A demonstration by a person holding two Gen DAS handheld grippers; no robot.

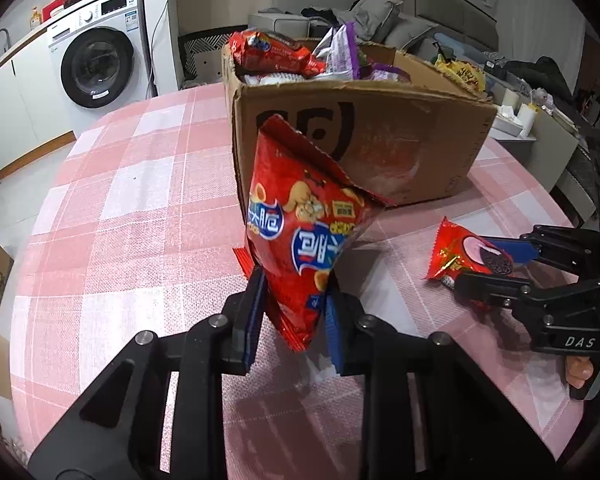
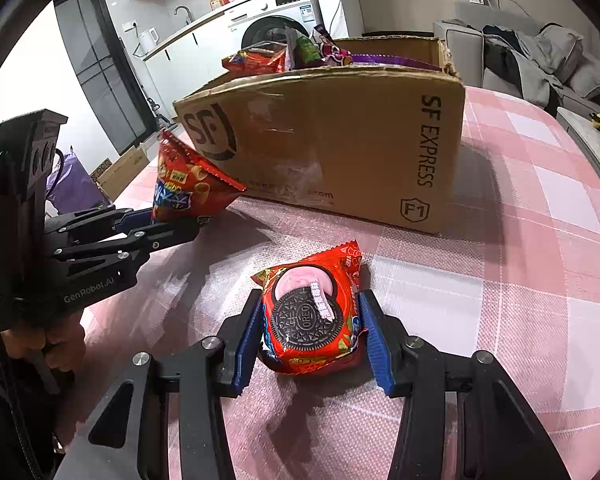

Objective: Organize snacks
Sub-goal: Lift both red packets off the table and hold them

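Your left gripper (image 1: 294, 320) pinches the red chip bag (image 1: 304, 216) upright in front of the SF Express box (image 1: 400, 140); your right gripper (image 2: 308, 340) clamps the Oreo packet (image 2: 312, 312) near the tablecloth (image 2: 500, 280). Lift each clear of the box wall before lowering inside.

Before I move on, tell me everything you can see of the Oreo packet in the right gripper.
The Oreo packet is a small, glossy red foil pouch with crimped, serrated end seals. Its face shows a dark embossed Oreo biscuit with pink cream above it. It looks puffed and unopened, lying face up on the pink checked tablecloth, in front of the cardboard box and apart from it. The right gripper is shut on it, one blue pad on each side; the far end sticks out beyond the fingertips.
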